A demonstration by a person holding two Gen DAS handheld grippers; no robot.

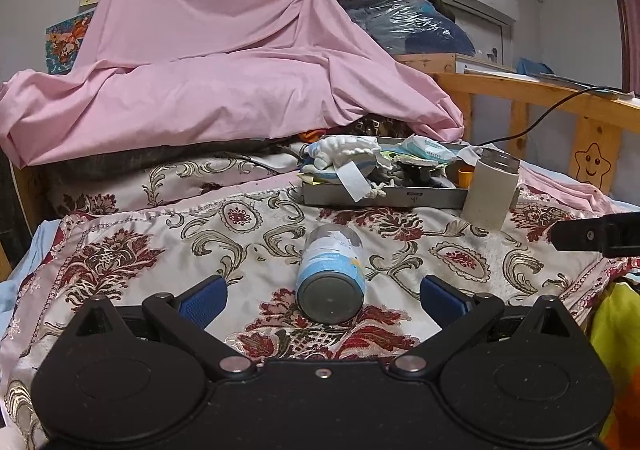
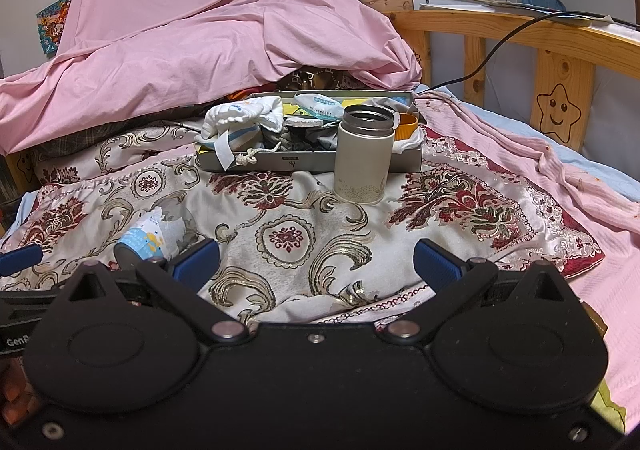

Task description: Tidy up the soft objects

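Note:
A grey tray (image 1: 380,197) (image 2: 312,161) sits on the patterned bedspread, filled with soft things: a white drawstring pouch (image 1: 344,151) (image 2: 240,117), tissue packs and dark cloth. A blue-and-white can (image 1: 332,278) (image 2: 146,240) lies on its side on the spread. A beige thermos (image 1: 492,187) (image 2: 364,155) stands open in front of the tray. My left gripper (image 1: 323,300) is open, its blue pads either side of the can's near end, not touching. My right gripper (image 2: 316,262) is open and empty over the spread, the can to its left.
A pink sheet (image 1: 224,61) (image 2: 200,21) is heaped behind the tray. A wooden bed rail (image 1: 560,101) (image 2: 540,45) with a star face and a black cable runs at the right. The right gripper's arm (image 1: 600,236) shows at the left view's right edge.

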